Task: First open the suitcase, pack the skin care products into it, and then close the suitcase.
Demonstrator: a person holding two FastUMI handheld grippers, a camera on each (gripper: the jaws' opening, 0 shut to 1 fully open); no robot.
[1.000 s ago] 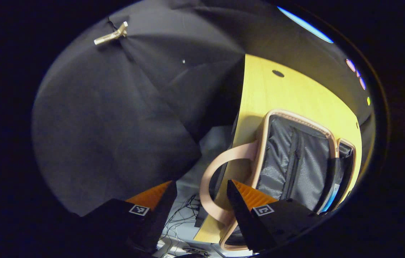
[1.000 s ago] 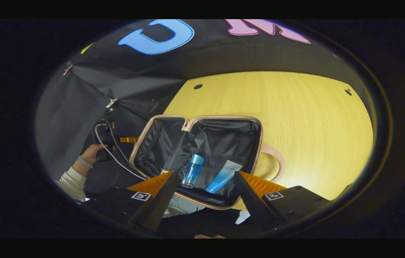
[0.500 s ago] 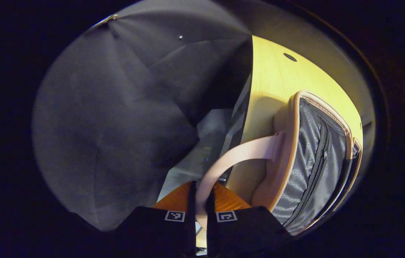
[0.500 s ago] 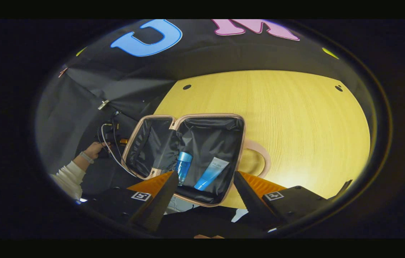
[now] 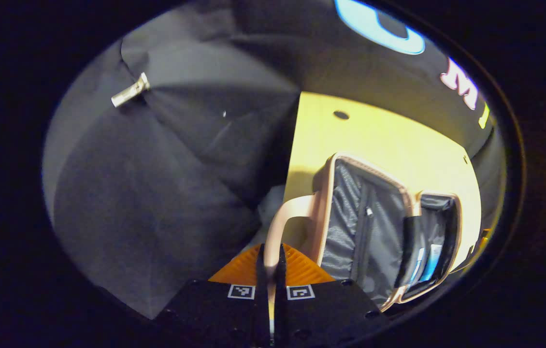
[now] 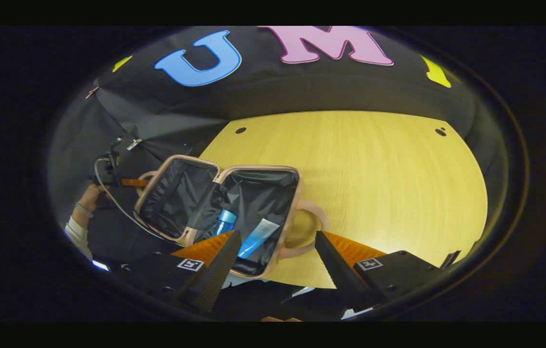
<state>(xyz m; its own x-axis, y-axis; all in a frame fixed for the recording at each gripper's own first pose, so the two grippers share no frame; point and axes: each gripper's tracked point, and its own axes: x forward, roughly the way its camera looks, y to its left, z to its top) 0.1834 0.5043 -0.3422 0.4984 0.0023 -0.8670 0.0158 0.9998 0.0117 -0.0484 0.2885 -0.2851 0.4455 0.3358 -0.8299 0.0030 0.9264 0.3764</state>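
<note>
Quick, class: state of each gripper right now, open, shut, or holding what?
Left gripper: shut on the suitcase handle.
Right gripper: open, holding nothing, above the open suitcase.

The table point(image 6: 374, 169) looks like pale wood with a fine straight grain and a soft sheen. The suitcase point(image 6: 297, 193) has a smooth, matt pinkish rim and handle point(image 5: 287, 217), seemingly plastic or faux leather. Its lining point(image 5: 345, 227) is dark woven cloth, slightly shiny and creased. The bottle point(image 6: 225, 221) is glossy blue plastic; the tube point(image 6: 258, 237) is smooth and satiny. The booth wall point(image 5: 157, 183) is matt black cloth.
</note>
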